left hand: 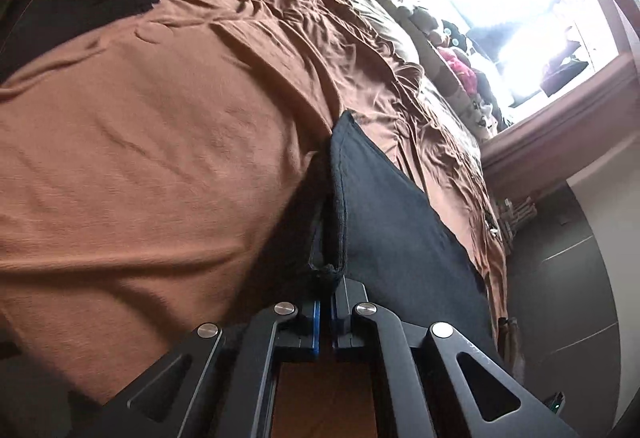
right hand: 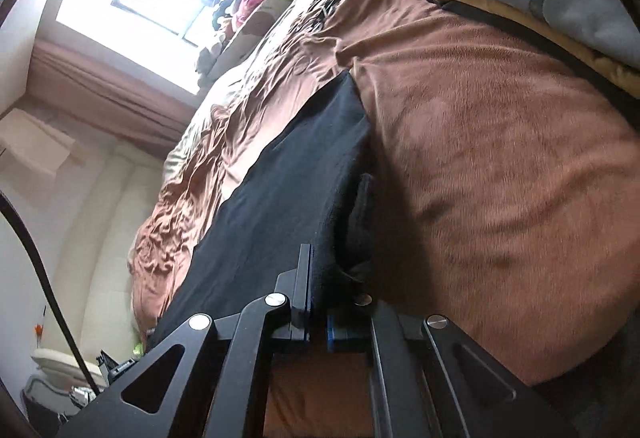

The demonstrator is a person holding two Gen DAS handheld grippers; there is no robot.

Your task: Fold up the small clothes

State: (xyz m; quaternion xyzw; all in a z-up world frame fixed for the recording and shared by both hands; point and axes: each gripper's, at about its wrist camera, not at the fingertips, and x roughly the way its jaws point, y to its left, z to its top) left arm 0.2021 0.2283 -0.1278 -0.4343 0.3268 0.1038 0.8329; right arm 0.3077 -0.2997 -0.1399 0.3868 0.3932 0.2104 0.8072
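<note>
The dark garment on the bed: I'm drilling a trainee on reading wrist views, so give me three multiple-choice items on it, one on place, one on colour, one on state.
1. Where is the dark garment?
A. on the floor
B. stretched above the brown bedspread
C. on the window ledge

2. What colour is it?
A. dark navy-black
B. red
C. white

3. How do the tools hold it?
A. both open
B. only the left tool grips
C. both the left and right tool are shut on its edge

Answers: 1 B, brown bedding shows all around it; 2 A, in both views; 3 C, fabric is pinched between each pair of fingers.
</note>
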